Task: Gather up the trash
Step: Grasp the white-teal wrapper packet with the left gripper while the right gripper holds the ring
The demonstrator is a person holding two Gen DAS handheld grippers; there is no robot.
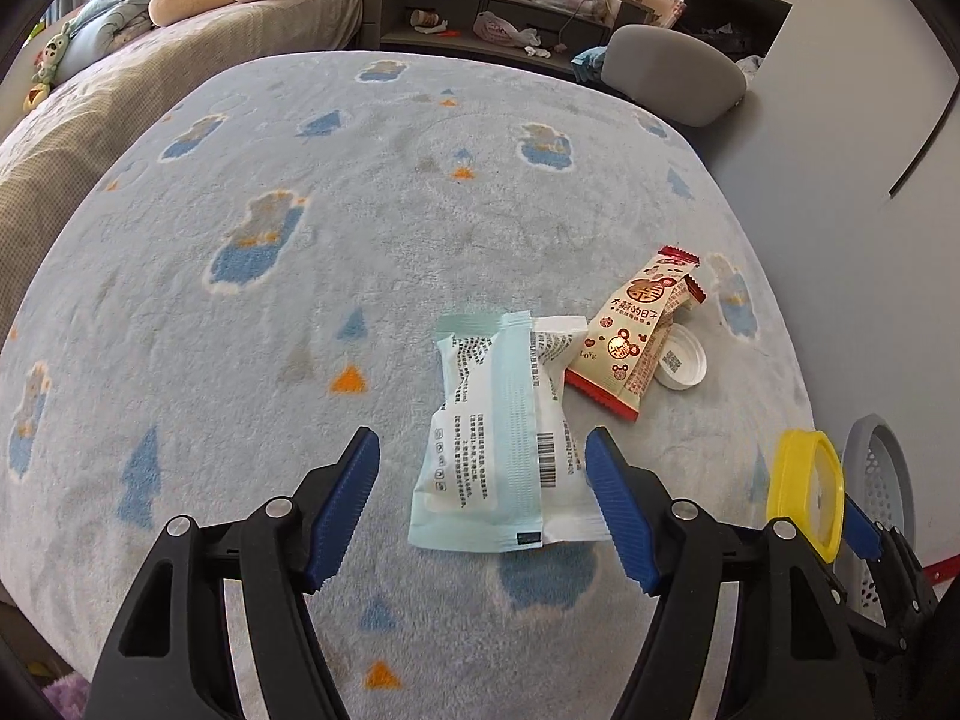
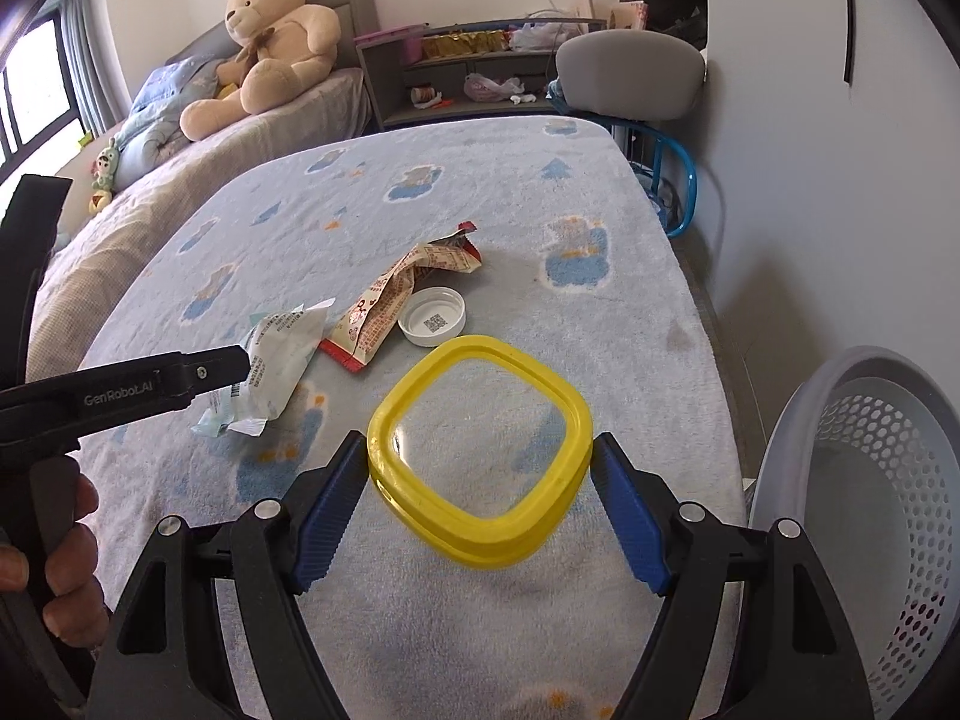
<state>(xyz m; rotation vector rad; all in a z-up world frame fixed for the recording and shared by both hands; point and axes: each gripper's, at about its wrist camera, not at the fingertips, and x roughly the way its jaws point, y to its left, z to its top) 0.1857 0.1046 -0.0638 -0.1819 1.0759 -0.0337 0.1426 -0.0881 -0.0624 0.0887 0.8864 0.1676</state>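
The left tongs hang above the blanket with the two blue fingers wide apart, and nothing is between them except air. Just under them lies a pale green and white wrapper, flat on the blanket; its near end is between the finger tips in the left wrist view, but the fingers do not press it. To the right of this wrapper and touching it lies a beige and red snack wrapper, crumpled, and its right edge covers part of a white cap that lies with the open side up.

The right tongs are clamped on a yellow lid, a rounded square ring with a clear middle; the blue fingers press its left and right edges. The lid is held tilted a little above the blanket, nearer than the wrappers and to their right. In the left wrist view the same lid shows at the right side, edge on.

A grey basket with many small holes stands at the right, beside the blanket edge, near the yellow lid.

At the far left, a teddy bear sits on the bed. At the far side are a dark shelf with small things and a grey chair.
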